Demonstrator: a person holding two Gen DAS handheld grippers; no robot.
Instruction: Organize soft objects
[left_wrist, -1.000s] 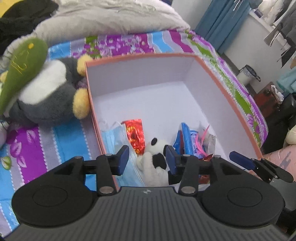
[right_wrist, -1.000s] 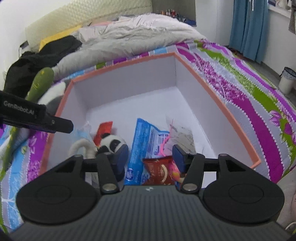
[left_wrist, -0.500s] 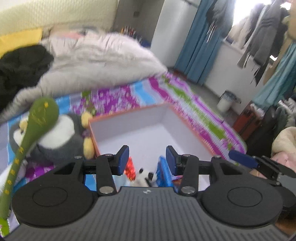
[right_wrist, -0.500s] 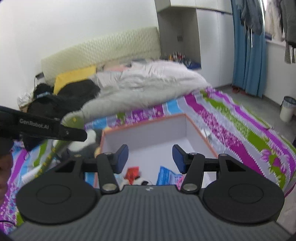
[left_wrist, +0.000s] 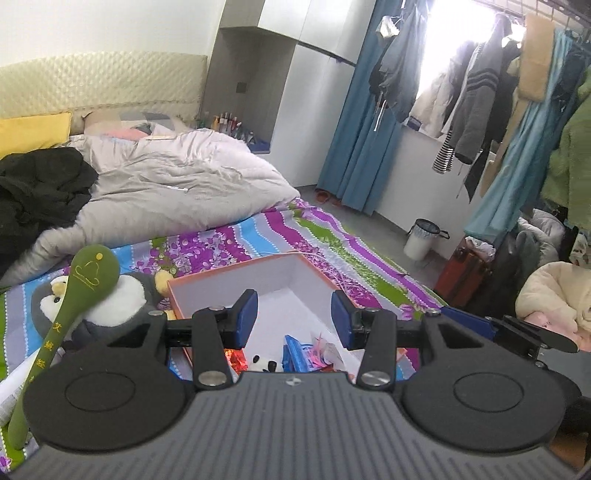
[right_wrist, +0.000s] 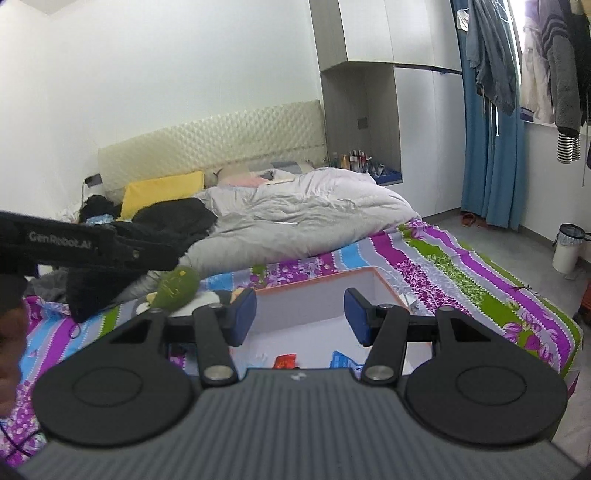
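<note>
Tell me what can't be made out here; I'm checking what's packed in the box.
- Box near half: hidden by the left tool body, left wrist view.
- Panda toy: only its head shows.
- Penguin plush: partly covered by the green plush spoon.
- Bottles on the shelf: too small, right wrist view.

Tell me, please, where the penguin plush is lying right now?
In the left wrist view the penguin plush lies on the striped bedsheet, just outside the left wall of the orange-rimmed box, under the green plush spoon.

The box (left_wrist: 258, 275) sits on the bed (left_wrist: 332, 240); the panda toy (left_wrist: 263, 363) and packets (left_wrist: 295, 347) lie inside, the penguin plush (left_wrist: 114, 302) just left, the duvet (left_wrist: 177, 184) behind.
</note>
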